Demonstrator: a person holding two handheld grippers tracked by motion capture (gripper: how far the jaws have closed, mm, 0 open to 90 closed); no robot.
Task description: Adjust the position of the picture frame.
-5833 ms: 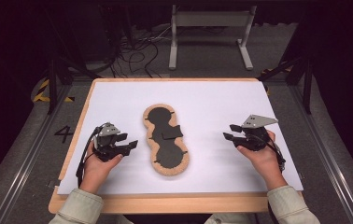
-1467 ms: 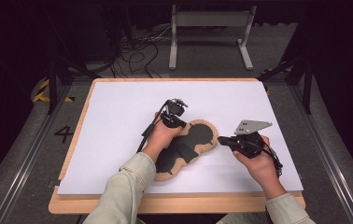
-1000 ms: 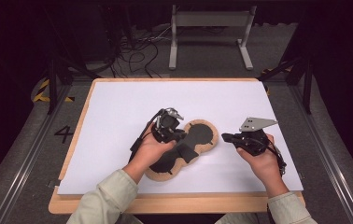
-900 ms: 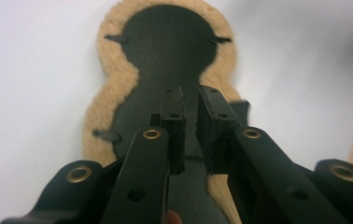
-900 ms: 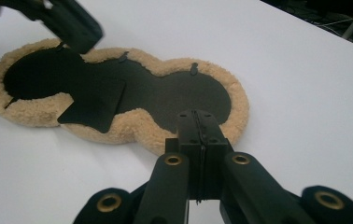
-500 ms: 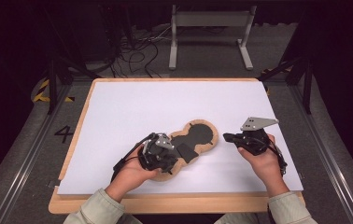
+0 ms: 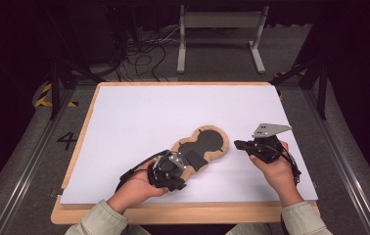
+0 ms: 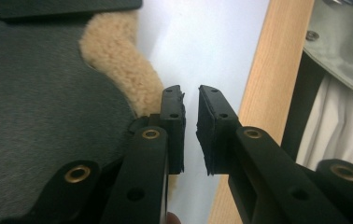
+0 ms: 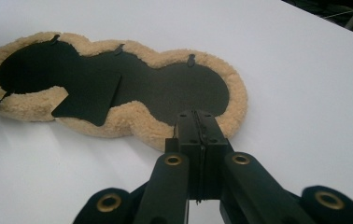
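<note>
1. The left claw [image 7: 169, 172] sits at the 7 o'clock end of the fleece pad [image 7: 200, 149]. Its jaws are a narrow slit apart with nothing between them, and the fluffy rim [image 8: 118, 60] lies just beside the left jaw.
2. I'd say the job is squaring the pad up, so hook that rim from the side and nudge. Don't pinch, the fleece will just bunch.
3. The pad lies flat, black backing up, in the near middle of the white desk [image 7: 139, 117]. Its long axis runs 7 to 1 o'clock, and the loose black flap [image 7: 196, 160] points toward 5.
4. The right claw [image 7: 238, 145] has its jaws pressed together, empty, tip right by the pad's 3 o'clock edge. Probably best used as a stop.
</note>
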